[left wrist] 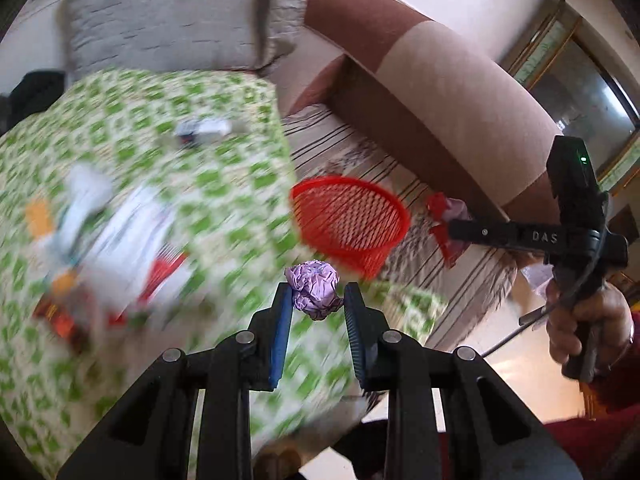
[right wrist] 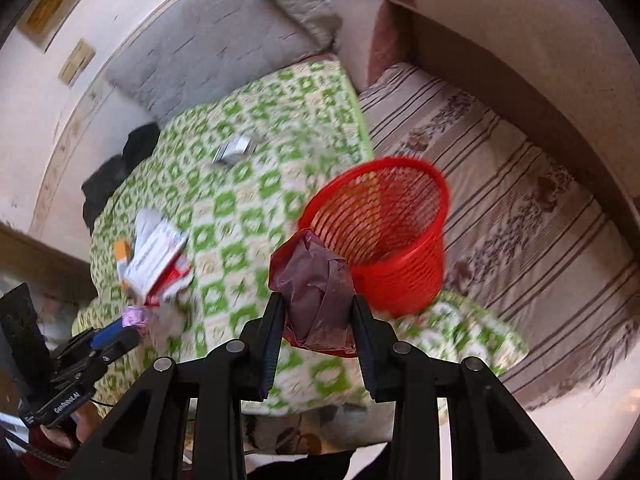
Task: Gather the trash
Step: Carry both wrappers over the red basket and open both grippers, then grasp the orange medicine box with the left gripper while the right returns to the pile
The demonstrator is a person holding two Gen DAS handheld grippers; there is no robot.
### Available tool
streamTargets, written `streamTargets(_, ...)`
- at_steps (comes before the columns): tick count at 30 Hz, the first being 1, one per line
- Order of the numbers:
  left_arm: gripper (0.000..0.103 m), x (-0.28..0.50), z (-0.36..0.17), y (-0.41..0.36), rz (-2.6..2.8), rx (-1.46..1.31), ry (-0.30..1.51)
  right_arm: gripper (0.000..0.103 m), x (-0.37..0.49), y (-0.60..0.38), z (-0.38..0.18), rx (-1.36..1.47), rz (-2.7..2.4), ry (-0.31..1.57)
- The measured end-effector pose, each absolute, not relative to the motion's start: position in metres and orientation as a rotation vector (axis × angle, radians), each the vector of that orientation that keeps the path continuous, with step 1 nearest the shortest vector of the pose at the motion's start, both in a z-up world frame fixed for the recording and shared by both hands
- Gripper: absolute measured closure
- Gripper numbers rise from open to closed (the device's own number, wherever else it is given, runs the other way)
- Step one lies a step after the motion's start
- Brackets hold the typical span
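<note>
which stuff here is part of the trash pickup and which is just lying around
Job: purple paper ball in the left gripper; red plastic bag in the right gripper; red basket; loose packets on the green bedspread.

Lying about: grey pillow, black cloth.

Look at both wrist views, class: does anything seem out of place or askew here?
Yes. Litter lies loose on the green patterned bedspread: a heap of cartons and wrappers and a small packet. The red basket stands tilted on the bed. The left gripper holds a lilac paper ball; the right gripper a reddish plastic bag.
</note>
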State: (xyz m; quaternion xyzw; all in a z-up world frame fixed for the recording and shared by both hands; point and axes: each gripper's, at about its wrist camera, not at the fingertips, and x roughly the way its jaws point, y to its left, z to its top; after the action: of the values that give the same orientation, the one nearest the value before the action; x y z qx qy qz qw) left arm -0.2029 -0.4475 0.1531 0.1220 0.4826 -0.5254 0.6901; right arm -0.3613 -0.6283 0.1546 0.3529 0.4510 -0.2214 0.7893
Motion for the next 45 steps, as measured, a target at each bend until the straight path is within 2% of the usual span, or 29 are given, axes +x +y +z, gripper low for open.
streamTargets(6, 0.078, -0.205, 0.126, -0.558, -1.169, 0.314, 1.116, 0.067, -0.354, -0.682, 0.151, 0.756, -0.453, 0.977)
streamTargets(14, 0.078, -0.203, 0.069, -0.63, -1.09, 0.322, 1.221, 0.067, -0.318, -0.735, 0.104, 0.816, -0.418, 1.0)
streamTargets(17, 0.075, -0.201, 0.054, -0.637, -1.057, 0.32, 1.245, 0.061, -0.311, -0.749, 0.082, 0.845, -0.424, 1.015)
streamTargets(18, 0.07, -0.199, 0.05, -0.637, -1.041, 0.32, 1.247, 0.059, -0.31, -0.751, 0.077, 0.847, -0.429, 1.023)
streamTargets(19, 0.054, -0.198, 0.048, -0.636, -1.031, 0.317, 1.258, 0.059, -0.309, -0.754, 0.069, 0.854, -0.432, 1.041)
streamTargets(20, 0.047, -0.198, 0.047, -0.633, -1.018, 0.309, 1.263, 0.059, -0.31, -0.756, 0.066, 0.858, -0.432, 1.046)
streamTargets(21, 0.047, -0.198, 0.048, -0.63, -1.008, 0.301, 1.258, 0.059, -0.313, -0.756, 0.064, 0.859, -0.441, 1.051)
streamTargets(25, 0.047, -0.201, 0.054, -0.621, -1.009, 0.291, 1.256, 0.047, -0.319, -0.753, 0.068, 0.847, -0.429, 1.045)
streamTargets(34, 0.047, -0.217, 0.078, -0.586, -1.028, 0.268, 1.224, 0.047, -0.321, -0.734, 0.08, 0.822, -0.438, 1.041)
streamTargets(45, 0.046, -0.221, 0.11, -0.481, -0.956, 0.22, 1.189, 0.046, -0.311, -0.654, 0.114, 0.75, -0.34, 1.027)
